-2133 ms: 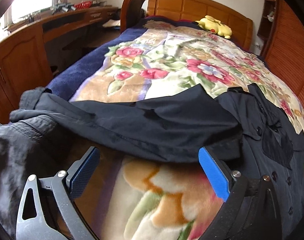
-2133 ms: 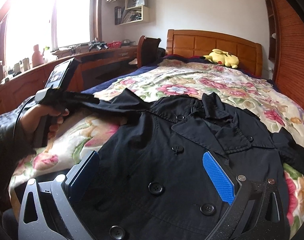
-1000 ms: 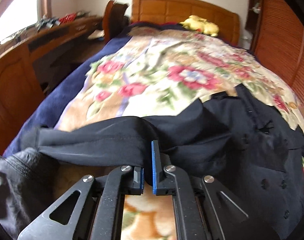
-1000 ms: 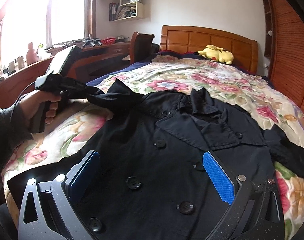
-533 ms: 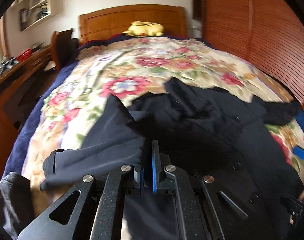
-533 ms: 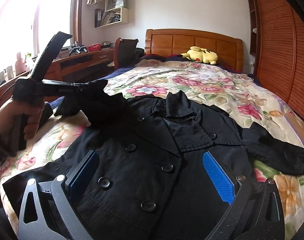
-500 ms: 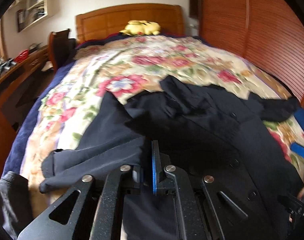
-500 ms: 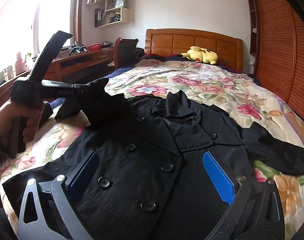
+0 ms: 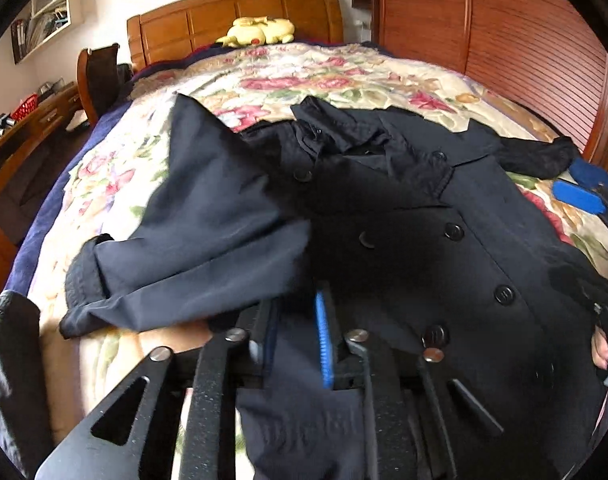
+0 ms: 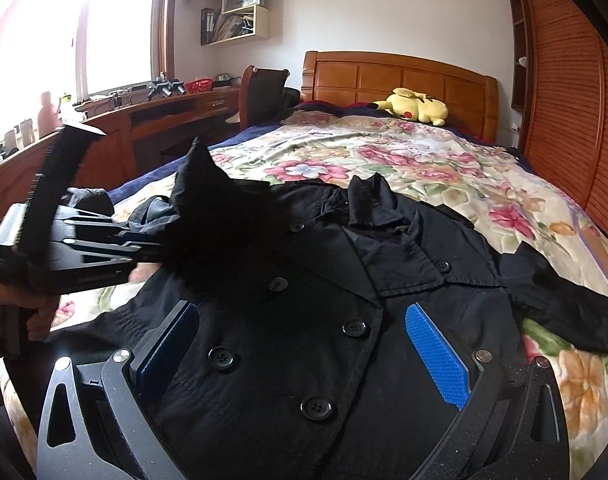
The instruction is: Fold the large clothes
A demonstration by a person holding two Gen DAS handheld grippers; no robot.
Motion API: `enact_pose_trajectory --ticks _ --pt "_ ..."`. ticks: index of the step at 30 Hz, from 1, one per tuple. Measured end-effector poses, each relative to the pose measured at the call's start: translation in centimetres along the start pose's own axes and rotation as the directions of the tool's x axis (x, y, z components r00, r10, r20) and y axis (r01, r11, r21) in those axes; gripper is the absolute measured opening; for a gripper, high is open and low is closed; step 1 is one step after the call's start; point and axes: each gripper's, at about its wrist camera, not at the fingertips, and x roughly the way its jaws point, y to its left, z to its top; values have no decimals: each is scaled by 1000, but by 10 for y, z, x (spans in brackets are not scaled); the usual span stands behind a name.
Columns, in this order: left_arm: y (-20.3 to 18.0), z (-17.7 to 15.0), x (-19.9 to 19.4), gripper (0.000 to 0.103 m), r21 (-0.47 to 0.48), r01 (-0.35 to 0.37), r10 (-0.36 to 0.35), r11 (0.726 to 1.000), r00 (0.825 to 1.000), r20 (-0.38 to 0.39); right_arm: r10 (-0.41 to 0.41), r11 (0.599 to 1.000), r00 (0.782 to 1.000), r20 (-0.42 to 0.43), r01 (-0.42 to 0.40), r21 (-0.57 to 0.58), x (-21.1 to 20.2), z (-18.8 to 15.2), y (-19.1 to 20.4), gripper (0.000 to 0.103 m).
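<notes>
Black coat (image 10: 324, 320) lying face up, buttoned, across the near end of a bed covered by a flowered blanket (image 10: 424, 160); collar toward the wooden headboard (image 10: 400, 76), hem toward the cameras; one sleeve (image 9: 192, 216) drawn in over the chest, the other sleeve (image 10: 564, 304) trailing out over the blanket on the far side; yellow plush toy (image 10: 418, 110) well apart, by the headboard; left gripper (image 9: 294, 332), seen from its own camera, with jaws a little apart and having just been opening, a fold of the sleeve cloth lying between the blue pads (image 9: 324, 340) and running on below them, the pads apparently no longer pressing it; same gripper seen from the right wrist view as a dark tool held in a hand (image 10: 20, 304) at the coat's shoulder; right gripper (image 10: 300, 344) hovering above the buttoned front, jaws wide apart, nothing between them; handling, as judged: a soft, limp, fairly heavy cotton-like cloth that sags and drags when lifted at one point, not slippery, not fragile; buttons (image 10: 354, 328) and doubled front panel add bulk and resist a sharp crease; best taken at firm edges: cuff, shoulder seam, hem corner; lift both ends of a fold line together so that the body does not slide on the blanket
</notes>
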Motion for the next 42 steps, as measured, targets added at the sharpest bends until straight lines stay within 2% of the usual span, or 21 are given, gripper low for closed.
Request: enact_pose_trajectory --ticks 1,2,5,6,10,17,23,30,33,37,42 --pt "2 -3 -7 36 3 1 -1 1000 1000 17 0 1000 1000 -1 0 -1 0 0 0 103" --pt "4 -5 -12 41 4 3 -3 1000 1000 29 0 1000 1000 -1 0 -2 -1 0 0 103" --pt "13 -6 -27 47 -5 -14 15 1000 998 68 0 1000 1000 -4 0 -6 -2 1 1 103" --pt "17 -6 -31 55 -19 -26 27 999 996 79 0 1000 1000 -4 0 -6 0 2 -1 103" --pt "50 -4 -44 81 -101 5 7 995 992 123 4 1000 1000 -6 -4 -9 0 2 0 103" --pt "111 -6 -11 81 -180 -127 134 976 991 26 12 1000 1000 -15 -12 -25 5 3 3 103" --pt "153 -22 24 81 -253 -214 203 943 977 -71 19 999 999 -27 -20 -40 9 3 6 103" --pt "181 -39 51 81 -305 -255 212 918 963 -166 44 998 998 -50 -46 -49 14 2 8 103" --pt "190 -44 65 81 -331 -251 192 909 961 -200 49 997 997 -57 -52 -58 15 2 11 103" --pt "191 -46 71 81 -349 -235 174 907 965 -196 54 996 997 -59 -58 -65 15 3 12 103" --pt "188 -47 73 79 -323 -241 185 915 963 -196 57 996 997 -58 -61 -65 15 4 9 103"
